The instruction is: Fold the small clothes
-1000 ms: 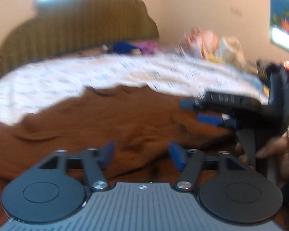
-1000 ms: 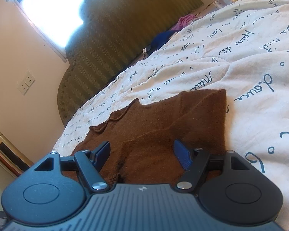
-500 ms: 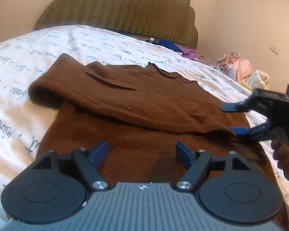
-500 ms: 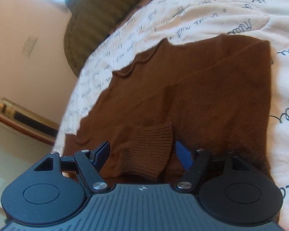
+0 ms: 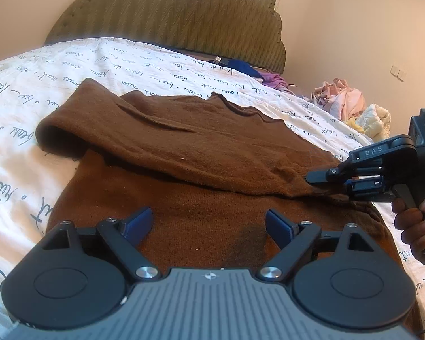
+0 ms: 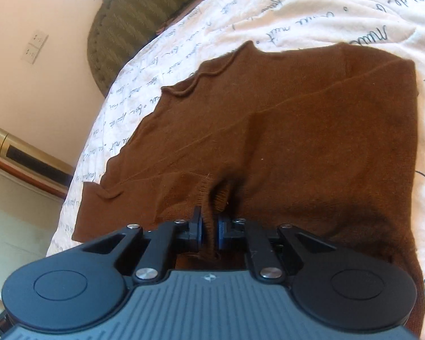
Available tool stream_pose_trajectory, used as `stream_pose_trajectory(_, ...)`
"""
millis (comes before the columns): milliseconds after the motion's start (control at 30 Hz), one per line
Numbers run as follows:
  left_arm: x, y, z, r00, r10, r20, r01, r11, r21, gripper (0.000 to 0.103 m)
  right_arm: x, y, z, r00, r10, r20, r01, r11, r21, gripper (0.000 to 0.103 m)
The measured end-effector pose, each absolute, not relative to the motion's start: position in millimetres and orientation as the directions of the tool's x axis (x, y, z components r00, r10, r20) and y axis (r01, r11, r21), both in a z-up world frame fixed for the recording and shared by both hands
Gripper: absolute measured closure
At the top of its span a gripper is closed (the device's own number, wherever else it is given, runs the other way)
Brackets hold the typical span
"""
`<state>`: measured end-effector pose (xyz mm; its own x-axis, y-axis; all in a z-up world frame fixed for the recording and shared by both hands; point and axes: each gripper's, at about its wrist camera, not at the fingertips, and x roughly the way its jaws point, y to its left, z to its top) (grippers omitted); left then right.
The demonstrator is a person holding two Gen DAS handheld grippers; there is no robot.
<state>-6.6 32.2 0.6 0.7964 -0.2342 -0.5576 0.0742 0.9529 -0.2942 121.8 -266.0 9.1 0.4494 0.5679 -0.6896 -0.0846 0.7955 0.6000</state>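
Observation:
A brown knit sweater [image 5: 201,153] lies on a white bedspread with script writing [image 5: 70,65]. One sleeve is folded across its body. My left gripper [image 5: 208,223] is open and empty, low over the sweater's lower part. My right gripper [image 6: 209,229] is shut on the ribbed cuff of the sleeve [image 6: 212,195]. In the left wrist view the right gripper [image 5: 323,180] pinches that sleeve end at the sweater's right side. The sweater [image 6: 297,130] fills the right wrist view, collar at the far edge.
A padded olive headboard [image 5: 170,14] stands behind the bed. Blue and purple clothes [image 5: 255,73] lie near it, and a heap of pink and cream clothes [image 5: 351,104] sits at the far right. A wall socket [image 6: 34,46] and a gold-trimmed piece of furniture [image 6: 22,153] are at the left.
My right gripper has closed on the sleeve cuff, which lay between its open fingers half a second ago. My left gripper stays open and has swung to look across the sweater.

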Motion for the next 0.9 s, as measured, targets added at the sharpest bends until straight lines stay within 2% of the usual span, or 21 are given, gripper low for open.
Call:
stream_pose_trajectory(200,-6.7,32.1,0.5,0.796,-0.234,-0.558,0.074,0.953,-0.294,0.017,130.4,-289.3,54.6,0.549,0.572,-0.61,-0.143,0.783,0.605,0.098)
stream_pose_trajectory(400,-7.4,31.6,0.8,0.798,-0.234,-0.555,0.074,0.952,-0.296,0.016,136.1,-354.1,41.5,0.583,0.471,-0.662,0.019,0.807,0.59,0.098)
stream_pose_trajectory(500,-6.8,30.5,1.1,0.798,-0.235,-0.555,0.076,0.953,-0.294,0.014,130.5,-364.1,21.5,0.549,0.552,-0.628,0.072,0.717,0.693,0.094)
stream_pose_trajectory(567,-6.9,30.4,0.8,0.798,-0.234,-0.556,0.076,0.953,-0.292,0.014,127.3,-357.0,15.6,0.544,0.607,-0.579,0.045,0.668,0.743,0.094)
stream_pose_trajectory(600,-6.8,29.9,0.9,0.797,-0.234,-0.556,0.076,0.954,-0.291,0.014,126.2,-351.6,15.2,0.538,0.619,-0.573,0.034,0.663,0.748,0.091)
stream_pose_trajectory(900,-6.8,29.5,0.7,0.799,-0.226,-0.557,0.075,0.957,-0.281,0.014,149.6,-300.7,-3.6,0.44,0.598,-0.67,0.021,0.739,0.673,0.087)
